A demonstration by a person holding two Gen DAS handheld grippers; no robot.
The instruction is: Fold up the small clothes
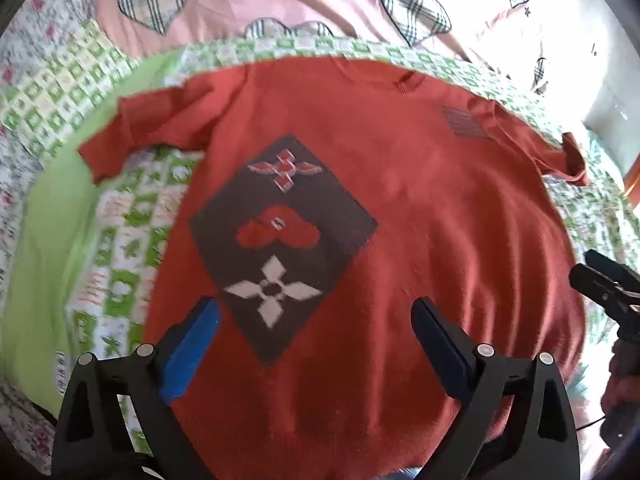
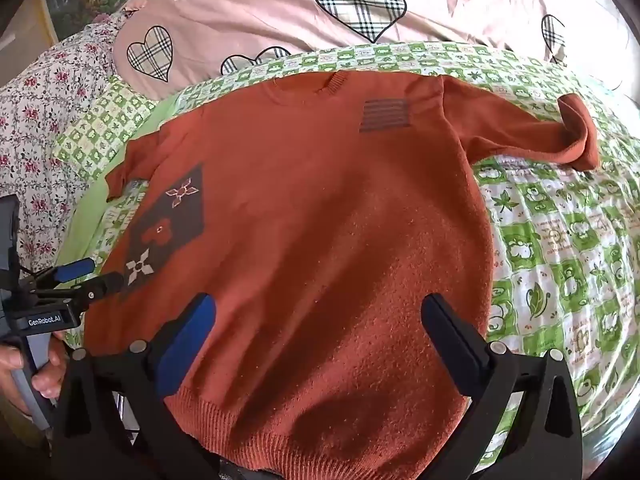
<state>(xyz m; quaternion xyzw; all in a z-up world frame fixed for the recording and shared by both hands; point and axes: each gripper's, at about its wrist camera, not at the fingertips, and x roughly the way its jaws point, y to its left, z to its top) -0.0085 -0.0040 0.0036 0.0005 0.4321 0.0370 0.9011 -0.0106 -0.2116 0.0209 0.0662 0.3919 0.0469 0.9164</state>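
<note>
A small orange knit sweater point(image 1: 420, 220) lies flat, front up, on a green patterned cloth point(image 1: 132, 240). It has a dark diamond patch point(image 1: 280, 240) with a white flower. Both sleeves spread sideways. My left gripper point(image 1: 316, 312) is open and empty, hovering over the sweater's lower left part near the patch. My right gripper point(image 2: 320, 308) is open and empty over the lower right part, above the ribbed hem point(image 2: 280, 432). The sweater point(image 2: 320, 200) fills the right wrist view, where the left gripper point(image 2: 86, 274) shows at the left edge. The right gripper point(image 1: 596, 276) shows at the right edge of the left wrist view.
A pink quilt with plaid hearts point(image 2: 360, 4) lies behind the sweater. A floral sheet point(image 2: 36, 120) lies at the left. The green cloth point(image 2: 560, 260) extends to the right of the sweater. The right sleeve's cuff point(image 2: 580, 136) is curled up.
</note>
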